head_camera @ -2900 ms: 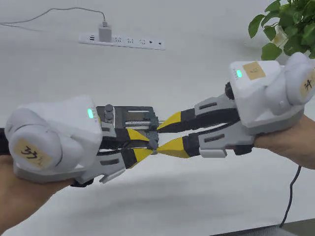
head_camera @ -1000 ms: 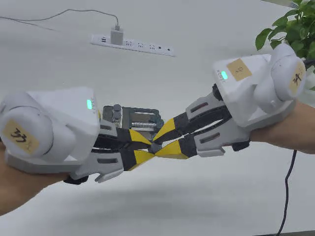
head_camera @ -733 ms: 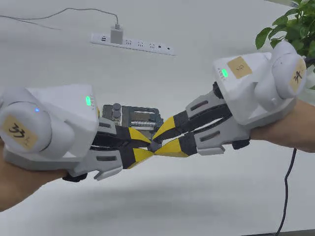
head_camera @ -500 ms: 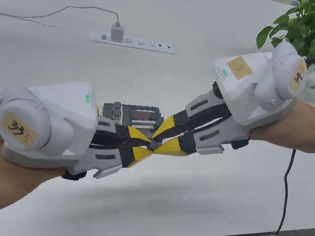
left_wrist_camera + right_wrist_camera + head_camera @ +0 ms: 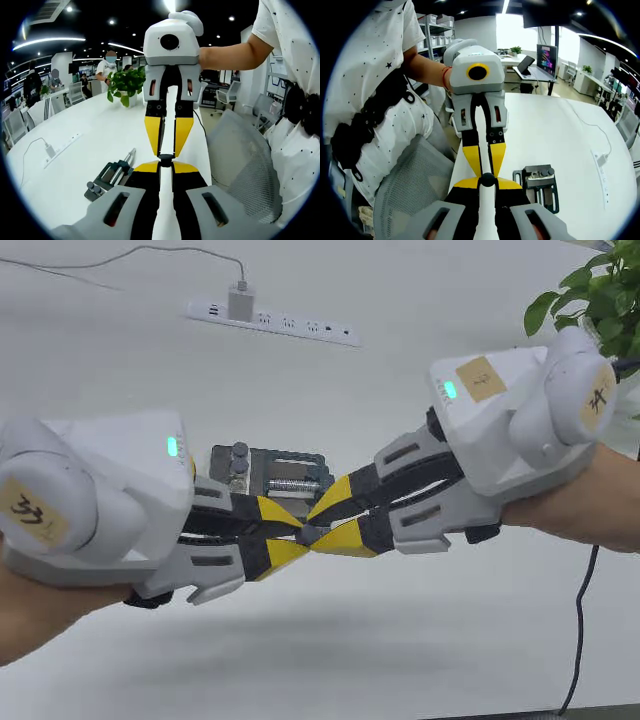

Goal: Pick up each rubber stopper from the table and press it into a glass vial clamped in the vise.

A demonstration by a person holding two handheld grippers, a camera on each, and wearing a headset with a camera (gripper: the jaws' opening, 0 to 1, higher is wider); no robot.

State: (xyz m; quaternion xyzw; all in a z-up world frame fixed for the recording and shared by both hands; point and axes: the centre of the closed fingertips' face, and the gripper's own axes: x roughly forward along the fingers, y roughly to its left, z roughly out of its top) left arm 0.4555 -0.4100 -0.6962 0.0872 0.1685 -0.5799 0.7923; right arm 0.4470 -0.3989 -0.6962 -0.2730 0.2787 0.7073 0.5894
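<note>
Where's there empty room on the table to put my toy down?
The biggest bare patch of table is the near part, below the left tongs and right tongs and left of the black cable. Another lies between the power strip and the vise. It is crowded in the middle, where both tongs meet at a dark stopper by the vise.

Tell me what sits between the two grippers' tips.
A small dark rubber stopper, pinched where the left gripper and right gripper tips meet; the right gripper view shows it.
</note>
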